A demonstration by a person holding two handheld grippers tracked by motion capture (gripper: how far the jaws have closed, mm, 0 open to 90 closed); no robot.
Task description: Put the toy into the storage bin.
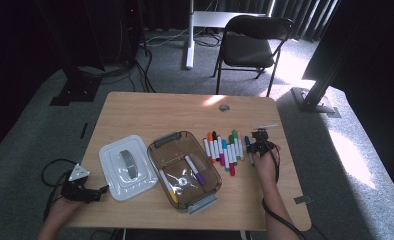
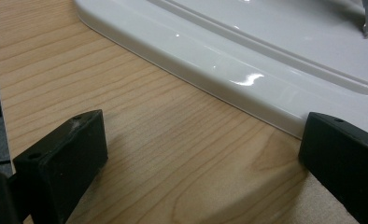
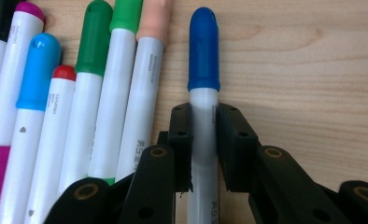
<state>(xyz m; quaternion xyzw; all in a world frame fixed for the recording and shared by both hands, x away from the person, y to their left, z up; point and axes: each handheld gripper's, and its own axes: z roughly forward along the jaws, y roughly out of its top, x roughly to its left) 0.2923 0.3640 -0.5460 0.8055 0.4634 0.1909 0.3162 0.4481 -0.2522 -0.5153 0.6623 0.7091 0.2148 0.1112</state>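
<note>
The right claw [image 3: 203, 135] is clamped on the white barrel of the blue-capped marker [image 3: 203, 51], which lies on the worktop [image 3: 313, 60] just right of the marker row [image 3: 93, 93] (caps pointing away). The left claw [image 2: 196, 154] gapes empty beside the white lid [image 2: 266, 60].

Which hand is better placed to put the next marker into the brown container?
The right. The right gripper has its fingers already shut on the blue-capped marker, beside the brown container. The left gripper is open by the white lid, holding nothing.
</note>
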